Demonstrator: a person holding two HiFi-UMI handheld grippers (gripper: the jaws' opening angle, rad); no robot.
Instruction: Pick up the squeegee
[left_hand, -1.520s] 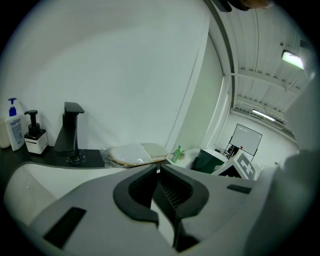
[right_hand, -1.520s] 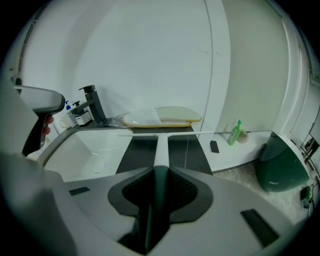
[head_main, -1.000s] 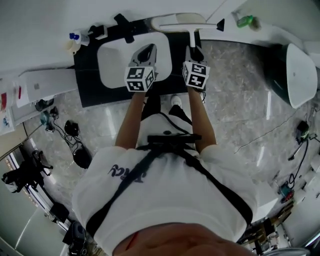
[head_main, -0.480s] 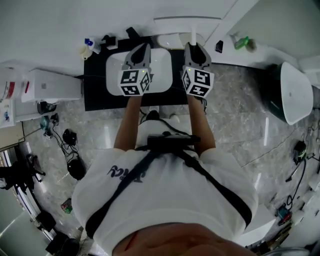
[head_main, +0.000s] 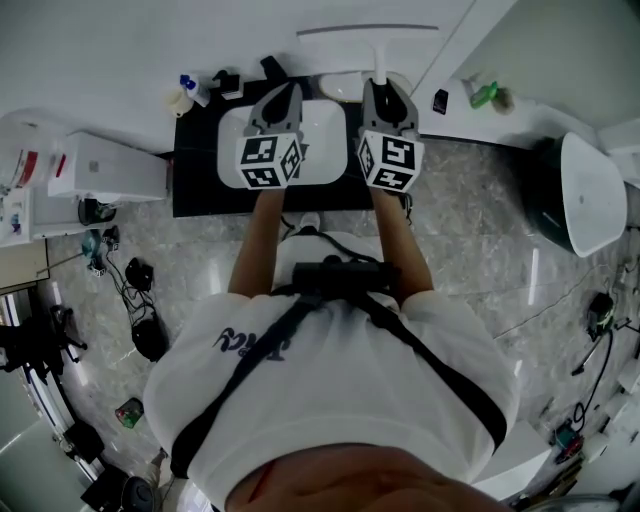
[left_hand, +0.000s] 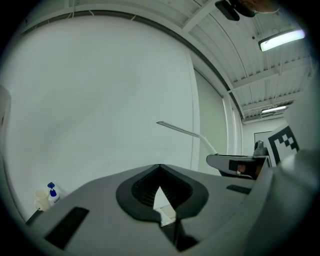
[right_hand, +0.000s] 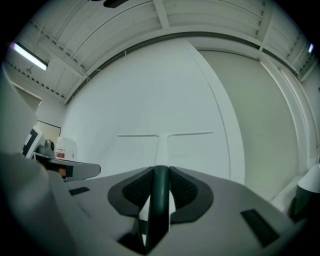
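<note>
The squeegee (head_main: 367, 30) is rising above the sink (head_main: 232, 150), with the right gripper (head_main: 386, 88) clamping its handle between its fingers. The left gripper (head_main: 281, 95) is keeping its fingers closed and empty. The lift seems finished, and steadying the squeegee is probably next.

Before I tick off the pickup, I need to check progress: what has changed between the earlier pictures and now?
The right gripper has raised the squeegee from the far edge of the sink up in front of the white wall; the left gripper rose beside it. Unchanged: right jaws clamped on the dark handle, left shut and empty.
</note>
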